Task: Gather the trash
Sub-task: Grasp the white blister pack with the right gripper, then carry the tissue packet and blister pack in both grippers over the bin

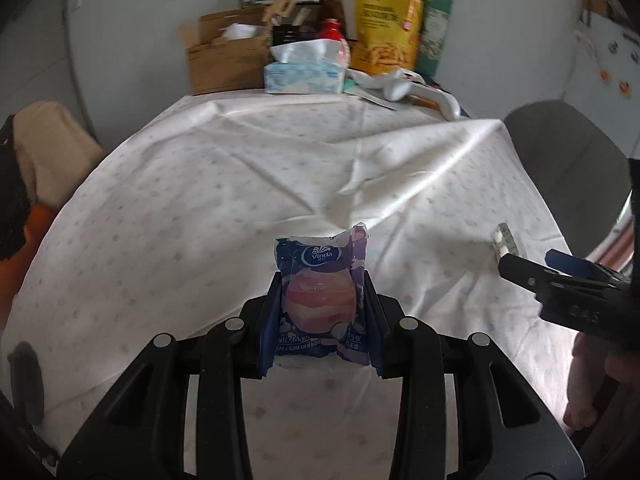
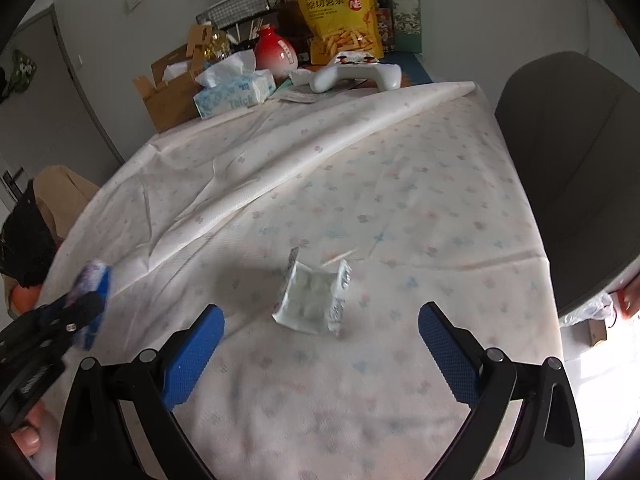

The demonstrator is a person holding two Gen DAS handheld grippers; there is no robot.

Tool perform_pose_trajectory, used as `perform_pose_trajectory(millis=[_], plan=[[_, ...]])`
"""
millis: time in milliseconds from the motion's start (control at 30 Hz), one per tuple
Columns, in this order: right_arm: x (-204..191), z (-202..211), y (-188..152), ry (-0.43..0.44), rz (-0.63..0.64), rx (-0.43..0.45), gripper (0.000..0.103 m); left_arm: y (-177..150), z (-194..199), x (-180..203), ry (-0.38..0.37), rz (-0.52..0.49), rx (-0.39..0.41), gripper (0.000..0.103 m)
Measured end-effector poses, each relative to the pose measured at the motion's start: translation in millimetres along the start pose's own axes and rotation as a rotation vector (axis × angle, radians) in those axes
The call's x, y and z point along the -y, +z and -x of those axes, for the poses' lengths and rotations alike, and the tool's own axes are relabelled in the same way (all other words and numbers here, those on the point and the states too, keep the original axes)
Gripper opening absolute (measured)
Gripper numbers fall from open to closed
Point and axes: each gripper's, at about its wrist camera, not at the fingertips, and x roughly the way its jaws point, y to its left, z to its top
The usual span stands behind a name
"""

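My left gripper (image 1: 322, 280) is shut on a blue and pink Vinda tissue packet (image 1: 320, 300) and holds it over the white flowered tablecloth (image 1: 240, 168). The packet also shows at the left edge of the right wrist view (image 2: 94, 280). My right gripper (image 2: 320, 312) is open, its blue pads (image 2: 196, 352) either side of a crumpled silver pill blister pack (image 2: 314, 298) that lies on the cloth just ahead. The blister pack shows in the left wrist view (image 1: 505, 239), just beyond the right gripper's fingertips (image 1: 516, 266).
At the table's far end stand a cardboard box (image 1: 224, 58), a tissue box (image 1: 304, 74), a red bottle (image 2: 276, 52), a yellow snack bag (image 2: 340, 8), a green box (image 1: 436, 28) and a white handheld device (image 2: 356, 74). A grey chair (image 2: 572, 168) stands at the right.
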Motion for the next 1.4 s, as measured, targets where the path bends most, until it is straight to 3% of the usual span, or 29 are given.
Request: perform_pose_trajectory(millis=[67,100,200,233,300,533,900,1167,1400], plan=[[-2,-6,0,-0.015,0.005,-0.006,0.095,-2,2,-7,0.006,0.028,0.001,0.036],[-2,-8,-1,-0.018,0.005,-0.005,0.090,-4,4,-11,0.008,0.044,0.003,0.036],[-2,-11,0,-0.021,0.017,-0.013,0.055,-9,8,-16,0.010,0.071,0.008,0.036],[-2,-10,0,-0.019,0.028,-0.010,0.031,-10,9,-17,0.010,0.077,0.010,0.036],[0,-7,2,0.013,0.024,-0.022,0.033,-13,12,-17,0.005,0.088,0.012,0.036],[3,36,-10,0.043,0.027,0.069,0.031,-18,21,-6,-0.038,0.099,0.028,0.036],[11,96,-40,0.081,0.054,0.142,0.025,-24,40,42,-0.150,0.062,0.056,0.036],[30,124,-60,0.067,0.021,0.169,0.025,-28,46,84,-0.234,0.003,0.051,0.036],[72,148,-80,0.011,-0.059,0.180,0.025,-32,42,129,-0.306,-0.069,0.028,0.036]])
